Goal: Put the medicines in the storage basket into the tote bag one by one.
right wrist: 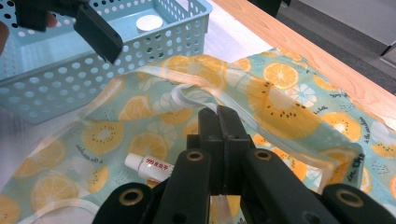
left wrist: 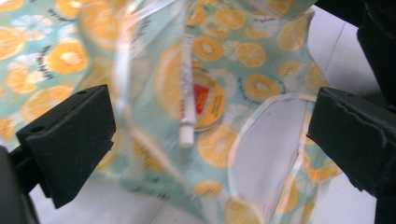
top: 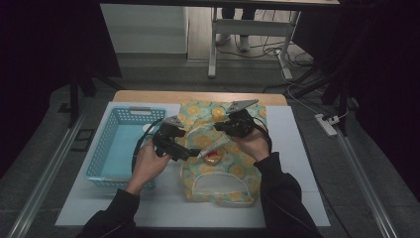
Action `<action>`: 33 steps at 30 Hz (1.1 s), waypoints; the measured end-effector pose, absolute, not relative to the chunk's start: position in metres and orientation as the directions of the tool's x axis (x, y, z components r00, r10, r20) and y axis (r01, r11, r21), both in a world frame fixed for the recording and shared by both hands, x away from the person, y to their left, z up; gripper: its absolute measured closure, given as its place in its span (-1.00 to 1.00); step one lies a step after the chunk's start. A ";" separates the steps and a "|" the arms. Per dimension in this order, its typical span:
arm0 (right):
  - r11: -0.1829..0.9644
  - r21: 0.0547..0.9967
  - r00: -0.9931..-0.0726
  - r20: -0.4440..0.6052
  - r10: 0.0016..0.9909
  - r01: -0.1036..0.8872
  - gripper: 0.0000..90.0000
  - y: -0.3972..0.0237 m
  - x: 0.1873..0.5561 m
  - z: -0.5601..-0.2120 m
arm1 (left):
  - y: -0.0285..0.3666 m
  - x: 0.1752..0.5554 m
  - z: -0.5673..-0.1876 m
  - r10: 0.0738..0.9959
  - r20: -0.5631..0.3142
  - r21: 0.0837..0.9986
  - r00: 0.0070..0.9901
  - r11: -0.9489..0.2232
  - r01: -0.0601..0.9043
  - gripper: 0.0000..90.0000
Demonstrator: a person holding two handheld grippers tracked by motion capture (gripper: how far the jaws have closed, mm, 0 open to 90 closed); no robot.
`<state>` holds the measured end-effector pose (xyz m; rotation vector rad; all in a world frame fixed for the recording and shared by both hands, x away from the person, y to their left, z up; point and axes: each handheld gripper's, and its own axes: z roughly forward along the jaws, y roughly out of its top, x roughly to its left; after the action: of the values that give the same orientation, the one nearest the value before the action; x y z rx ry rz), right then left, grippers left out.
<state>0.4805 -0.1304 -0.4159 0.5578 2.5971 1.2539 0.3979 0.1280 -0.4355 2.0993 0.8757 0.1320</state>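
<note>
Right gripper (right wrist: 219, 114) clamped on the clear flap edge of the orange-print bag (top: 237, 171), flap held raised. Ointment tube (left wrist: 187, 91) lies under it, cap toward the near side. Left gripper (top: 190, 154), jaws wide and empty, is placed just left of the tube, nearer.
</note>
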 end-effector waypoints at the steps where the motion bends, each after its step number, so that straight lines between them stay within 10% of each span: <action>1: 0.567 0.786 -0.908 -0.020 0.419 0.245 1.00 -0.131 0.481 -0.416 | 0.132 0.397 -0.435 0.632 -0.204 0.738 0.748 -0.403 0.541 -0.98; 33: 0.567 0.787 -0.907 -0.023 0.420 0.242 1.00 -0.132 0.481 -0.415 | 0.242 0.421 -0.458 0.860 -0.118 0.677 0.496 -0.295 0.674 -1.00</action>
<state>0.4806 -0.1316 -0.4145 0.5551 2.5918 1.2550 0.4207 0.2420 -0.4575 2.0601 1.2558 0.3515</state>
